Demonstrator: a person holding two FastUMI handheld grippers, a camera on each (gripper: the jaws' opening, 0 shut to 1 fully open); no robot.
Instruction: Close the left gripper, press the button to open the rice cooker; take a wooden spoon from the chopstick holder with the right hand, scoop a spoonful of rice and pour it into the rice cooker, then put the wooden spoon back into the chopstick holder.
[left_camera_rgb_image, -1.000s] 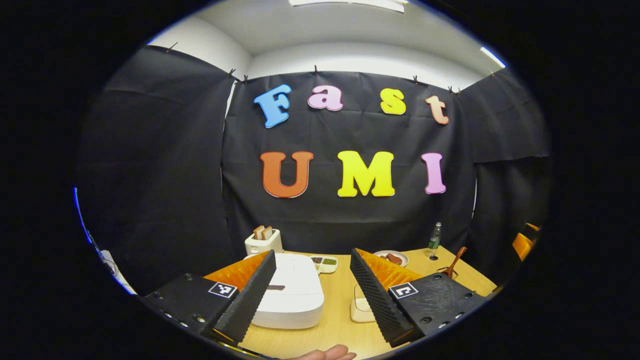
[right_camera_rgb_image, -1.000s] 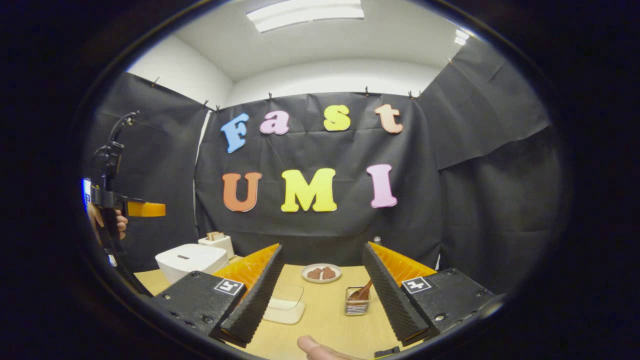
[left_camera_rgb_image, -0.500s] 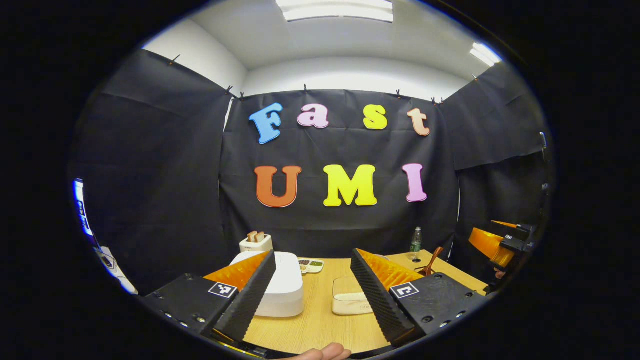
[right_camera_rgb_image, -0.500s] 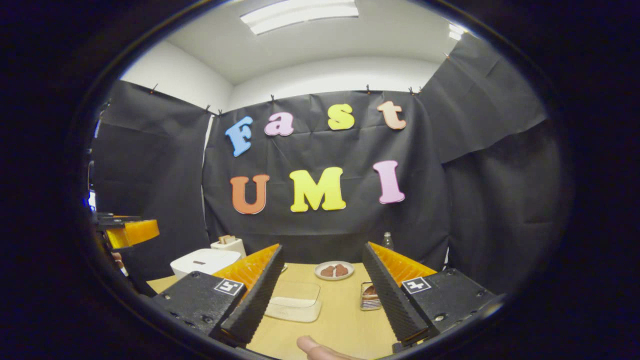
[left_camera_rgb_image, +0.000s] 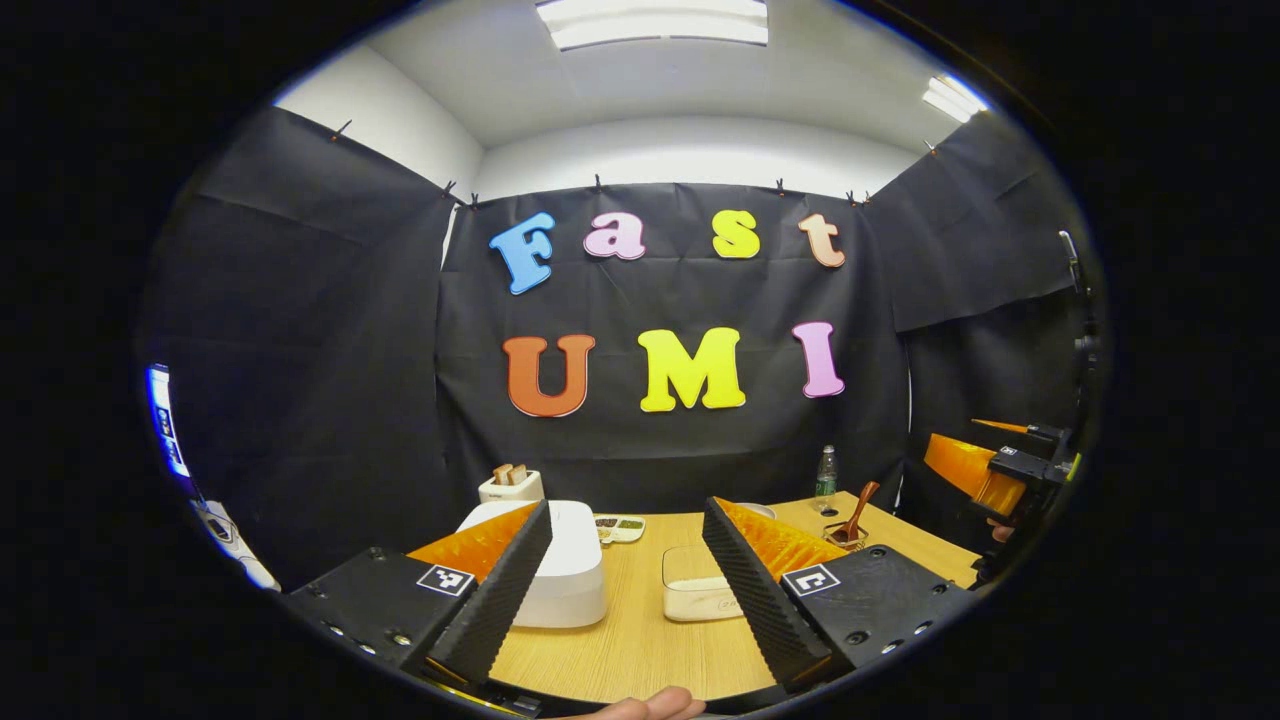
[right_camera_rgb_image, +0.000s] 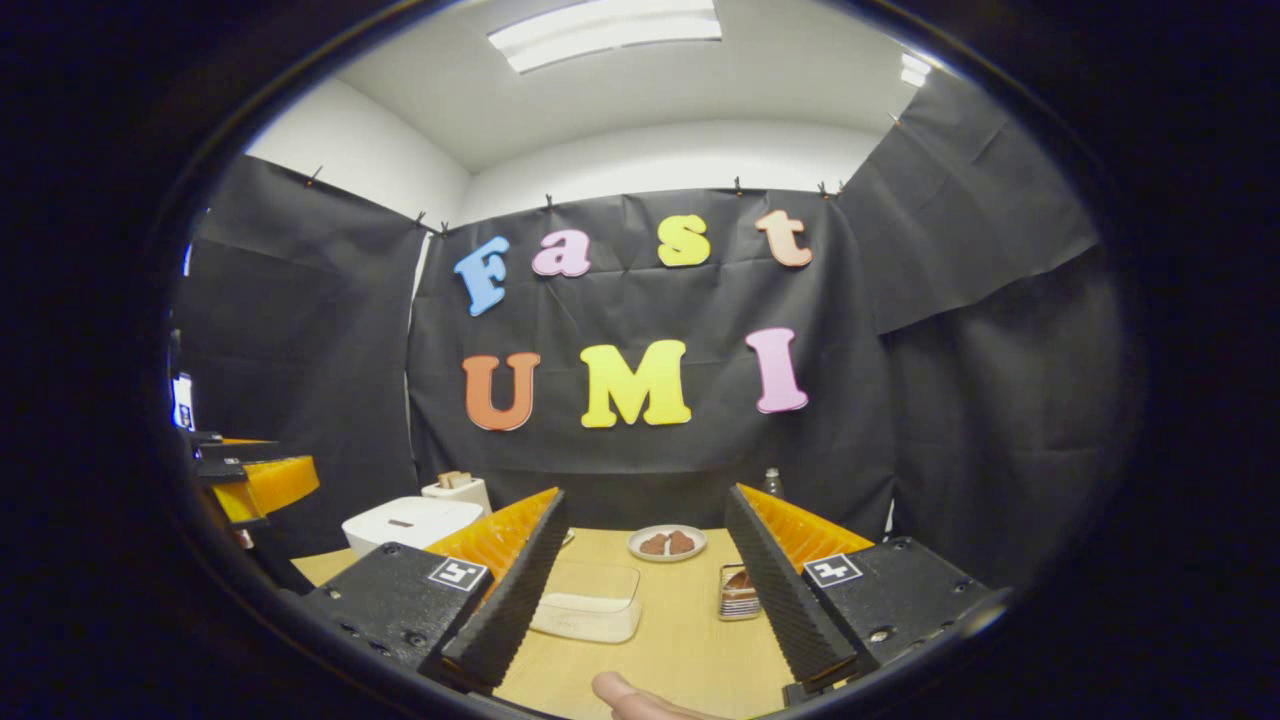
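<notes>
Left gripper (left_camera_rgb_image: 625, 590) fingers spread wide, holding nothing, above the wooden table (left_camera_rgb_image: 640, 650); rice cooker (left_camera_rgb_image: 570, 560) (lid down) just behind its left finger. Right gripper (right_camera_rgb_image: 645, 590) also spread, empty. Clear rice container (right_camera_rgb_image: 590, 600) right of cooker; chopstick holder (right_camera_rgb_image: 738, 592) with wooden spoon (left_camera_rgb_image: 860, 505) farther right.

Your white rice cooker (left_camera_rgb_image: 570, 560) sits lid-shut on the wooden table. Just right of it, a clear rice container (left_camera_rgb_image: 695, 595). Farther right, a wooden spoon (left_camera_rgb_image: 860, 503) leans in the chopstick holder (left_camera_rgb_image: 846, 537).
</notes>
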